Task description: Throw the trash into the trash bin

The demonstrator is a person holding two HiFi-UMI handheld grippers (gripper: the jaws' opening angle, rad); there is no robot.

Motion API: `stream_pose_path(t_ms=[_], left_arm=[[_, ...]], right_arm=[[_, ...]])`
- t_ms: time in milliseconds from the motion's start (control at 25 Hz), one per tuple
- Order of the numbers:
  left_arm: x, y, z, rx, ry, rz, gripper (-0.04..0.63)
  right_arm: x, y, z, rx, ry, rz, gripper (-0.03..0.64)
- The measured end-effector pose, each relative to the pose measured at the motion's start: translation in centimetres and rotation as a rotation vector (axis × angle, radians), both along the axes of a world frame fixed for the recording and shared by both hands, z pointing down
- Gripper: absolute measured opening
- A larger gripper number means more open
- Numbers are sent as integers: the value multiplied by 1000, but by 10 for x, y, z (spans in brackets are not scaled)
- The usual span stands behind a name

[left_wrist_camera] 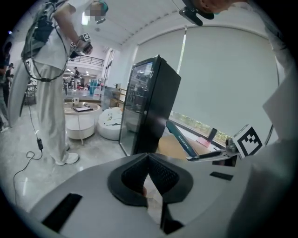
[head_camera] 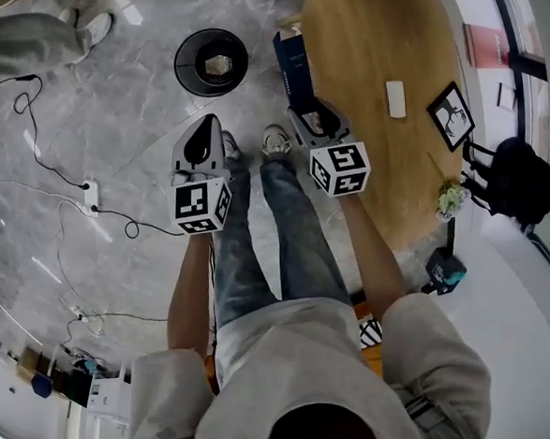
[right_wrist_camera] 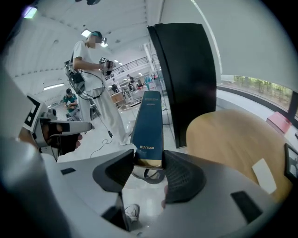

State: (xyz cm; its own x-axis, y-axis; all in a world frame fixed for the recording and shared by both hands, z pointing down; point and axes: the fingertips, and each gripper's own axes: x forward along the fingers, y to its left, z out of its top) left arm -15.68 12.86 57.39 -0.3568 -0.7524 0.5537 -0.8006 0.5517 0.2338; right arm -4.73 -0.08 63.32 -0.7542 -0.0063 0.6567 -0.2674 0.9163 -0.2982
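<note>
A grey marble floor (head_camera: 107,94) spread beneath a standing person, and a round wooden table (head_camera: 374,29) stood at the person's right. A round black trash bin (head_camera: 183,65) sat on the floor ahead of the person's feet, left of the table, with something pale lying inside it. The right gripper (right_wrist_camera: 148,160) was clamped on the lower end of a tall dark blue box (right_wrist_camera: 148,116), one pad on each side. It held the box upright just beside the table's edge, to the right of the bin and apart from it. The left gripper (left_wrist_camera: 148,157) had its jaws pressed together with nothing between them
</note>
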Motion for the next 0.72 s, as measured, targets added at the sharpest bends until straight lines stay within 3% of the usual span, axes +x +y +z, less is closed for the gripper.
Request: stream_pose_path(t_ms=[360, 720], left_arm=[[-36, 77, 3, -8, 3, -166, 17], [-53, 105, 15, -14, 26, -208, 17]], right_arm=[[-71, 65, 3, -6, -6, -179, 215], [-104, 93, 57, -20, 117, -237, 216]])
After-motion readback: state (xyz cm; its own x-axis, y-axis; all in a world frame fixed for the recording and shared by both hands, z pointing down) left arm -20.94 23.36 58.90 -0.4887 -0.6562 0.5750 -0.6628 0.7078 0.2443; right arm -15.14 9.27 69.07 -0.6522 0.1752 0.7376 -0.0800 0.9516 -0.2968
